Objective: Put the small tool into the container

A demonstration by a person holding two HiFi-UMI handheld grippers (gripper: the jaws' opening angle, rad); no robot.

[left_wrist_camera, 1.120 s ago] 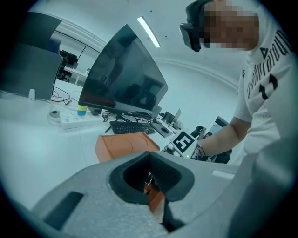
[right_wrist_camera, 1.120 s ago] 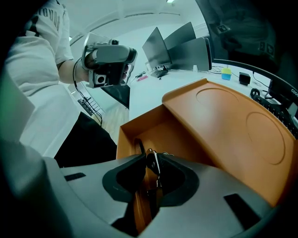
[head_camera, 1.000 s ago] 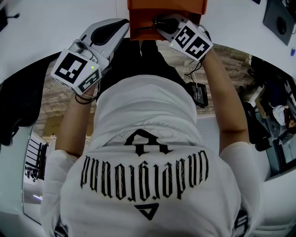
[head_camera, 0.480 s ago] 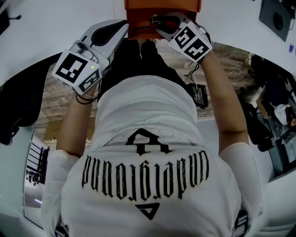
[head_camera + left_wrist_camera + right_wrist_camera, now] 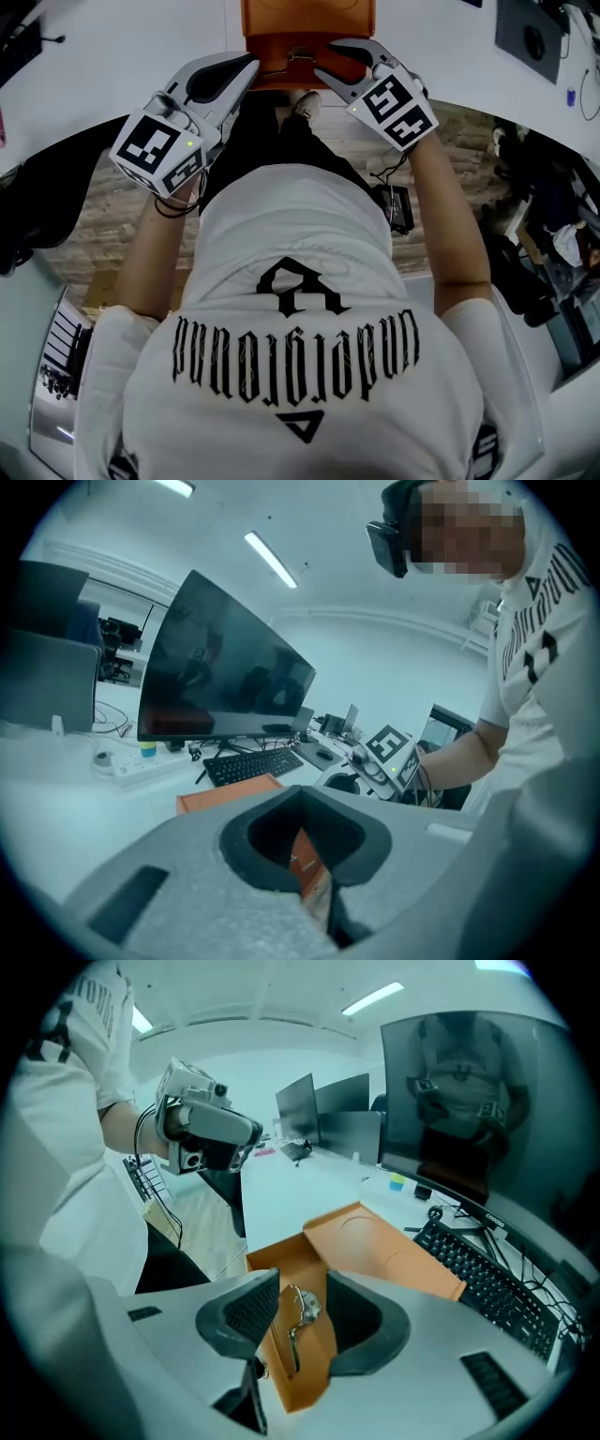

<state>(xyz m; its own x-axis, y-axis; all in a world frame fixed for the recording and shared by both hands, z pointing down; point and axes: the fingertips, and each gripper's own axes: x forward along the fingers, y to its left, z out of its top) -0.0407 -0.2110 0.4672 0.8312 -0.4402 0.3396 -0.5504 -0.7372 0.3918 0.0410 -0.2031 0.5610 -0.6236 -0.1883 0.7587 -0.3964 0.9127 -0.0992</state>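
The orange container [image 5: 300,28] stands open at the desk's near edge, its lid [image 5: 394,1251] folded back. A small metal tool [image 5: 296,1321] lies inside it against the orange wall. My right gripper [image 5: 305,1290] hovers just over the box with its jaws wide apart, and the tool lies below the gap with neither pad touching it. From the head view this gripper [image 5: 328,58] reaches over the box's front. My left gripper [image 5: 249,62] hangs left of the box with its tips together and nothing held. In its own view [image 5: 302,794] the box shows through the hollow between the pads.
A black keyboard [image 5: 487,1279] and a dark monitor [image 5: 469,1101] sit behind the box. The left gripper view shows the same monitor [image 5: 225,677], the keyboard [image 5: 248,764] and a white power strip [image 5: 141,761]. The person's body fills the space between the desk edges.
The right gripper's fingers have spread apart over the box. The head view has tilted, so the box sits a little higher. The left gripper has barely moved.
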